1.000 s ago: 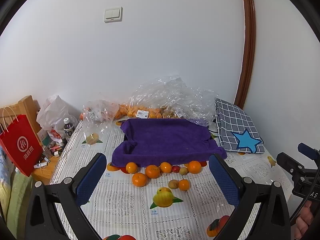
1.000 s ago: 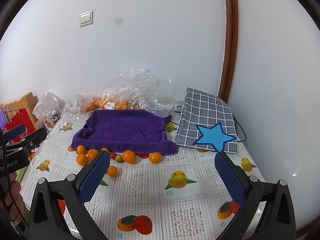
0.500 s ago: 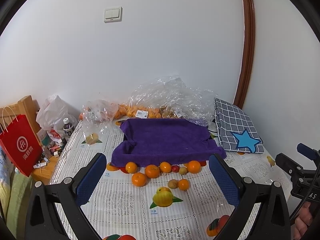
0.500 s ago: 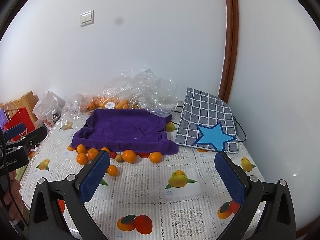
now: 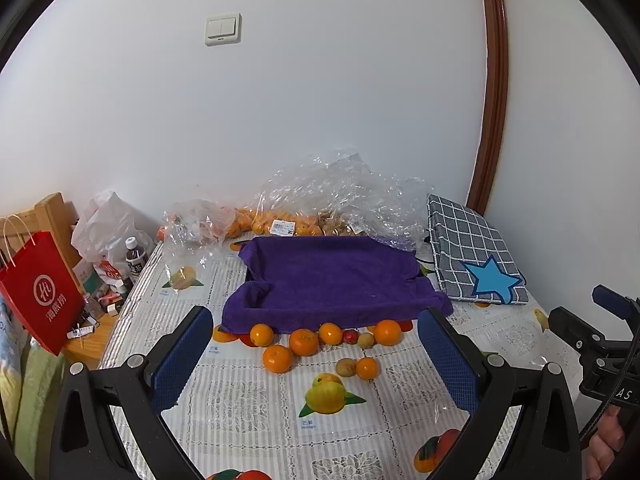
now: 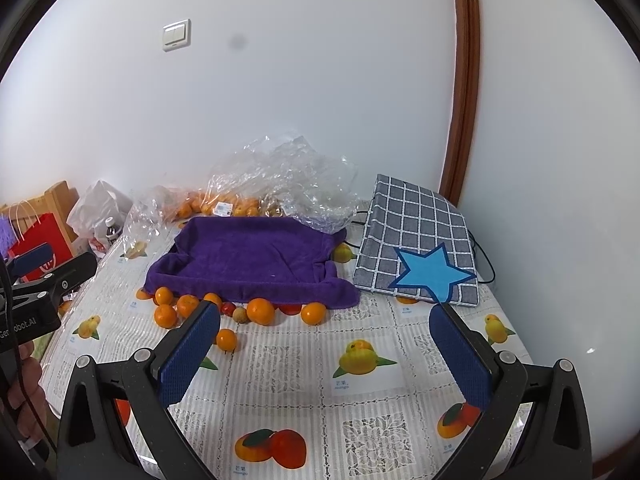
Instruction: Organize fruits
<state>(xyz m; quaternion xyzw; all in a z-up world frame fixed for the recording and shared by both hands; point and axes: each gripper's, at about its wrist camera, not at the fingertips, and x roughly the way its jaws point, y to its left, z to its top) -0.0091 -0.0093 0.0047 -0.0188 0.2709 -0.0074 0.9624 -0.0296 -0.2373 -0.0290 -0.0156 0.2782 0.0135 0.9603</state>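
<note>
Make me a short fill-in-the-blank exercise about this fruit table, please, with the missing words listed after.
1. The towel lining the tray is ____ in colour.
2. The loose oranges lie in ____ of the towel, on the tablecloth.
3. The checked bag carries a blue ____.
4. Both the left gripper and the right gripper are ____ and hold nothing.

Missing words: purple; front; star; open

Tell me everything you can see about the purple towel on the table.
The purple towel is a soft, fluffy cloth draped over a shallow rectangular tray, sagging into it so the edges stand raised. Nothing lies inside. Its front hem spills onto the tablecloth, where loose oranges sit against it. Clear plastic bags touch its back edge.
</note>
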